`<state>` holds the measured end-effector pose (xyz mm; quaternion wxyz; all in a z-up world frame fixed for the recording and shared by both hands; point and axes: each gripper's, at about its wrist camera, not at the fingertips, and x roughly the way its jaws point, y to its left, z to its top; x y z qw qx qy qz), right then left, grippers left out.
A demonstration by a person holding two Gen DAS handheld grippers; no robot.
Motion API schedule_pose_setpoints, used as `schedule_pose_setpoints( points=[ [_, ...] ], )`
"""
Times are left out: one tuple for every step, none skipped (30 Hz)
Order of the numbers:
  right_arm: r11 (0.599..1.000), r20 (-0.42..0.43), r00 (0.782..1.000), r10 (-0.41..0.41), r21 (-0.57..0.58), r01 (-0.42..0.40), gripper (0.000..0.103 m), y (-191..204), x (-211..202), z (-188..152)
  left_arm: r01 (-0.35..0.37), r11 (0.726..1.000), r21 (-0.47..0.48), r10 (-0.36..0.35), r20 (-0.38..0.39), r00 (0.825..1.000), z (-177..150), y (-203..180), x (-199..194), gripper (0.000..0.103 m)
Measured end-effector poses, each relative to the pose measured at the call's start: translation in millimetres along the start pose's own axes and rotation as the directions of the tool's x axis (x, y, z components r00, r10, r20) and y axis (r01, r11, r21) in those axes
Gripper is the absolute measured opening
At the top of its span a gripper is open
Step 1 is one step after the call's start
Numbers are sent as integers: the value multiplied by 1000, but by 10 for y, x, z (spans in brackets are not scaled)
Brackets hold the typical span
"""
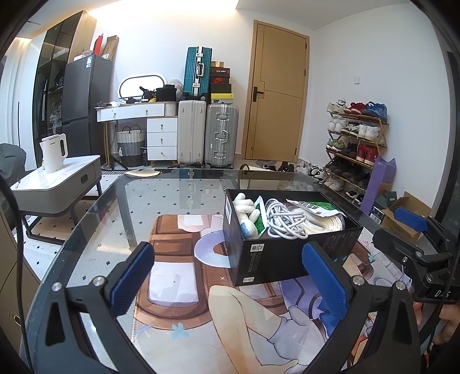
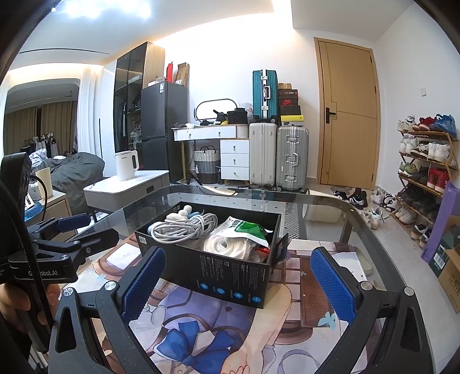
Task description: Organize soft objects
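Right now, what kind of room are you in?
Probably a lived-in flat, a bedroom and living space in one: suitcases by the door, a full shoe rack, and a bed behind.

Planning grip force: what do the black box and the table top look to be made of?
Black box: likely matte printed cardboard; thin walls, folded flap at one end. Table top: glass, glossy; it mirrors the suitcases and shows the floor and an illustrated mat through it.

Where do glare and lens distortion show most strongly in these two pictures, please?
Left wrist view: the glass table mirrors the suitcases, and the door bows. Right wrist view: the ceiling light is blown out, the shoe rack leans, corners are black.
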<state>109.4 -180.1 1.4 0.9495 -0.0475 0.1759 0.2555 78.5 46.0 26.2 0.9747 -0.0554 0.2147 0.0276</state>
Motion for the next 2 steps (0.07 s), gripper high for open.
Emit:
schedule_pose_setpoints(
  points=[
    [1000, 0, 1000, -1, 1, 1, 102, 1, 0, 0, -2, 1000, -1, 2, -1, 1000, 1, 3, -1, 103],
    [1000, 1, 1000, -1, 1, 1, 102, -5, 4, -3, -3, 1000, -2, 3, -2, 1000, 3, 5, -2, 103]
  ],
)
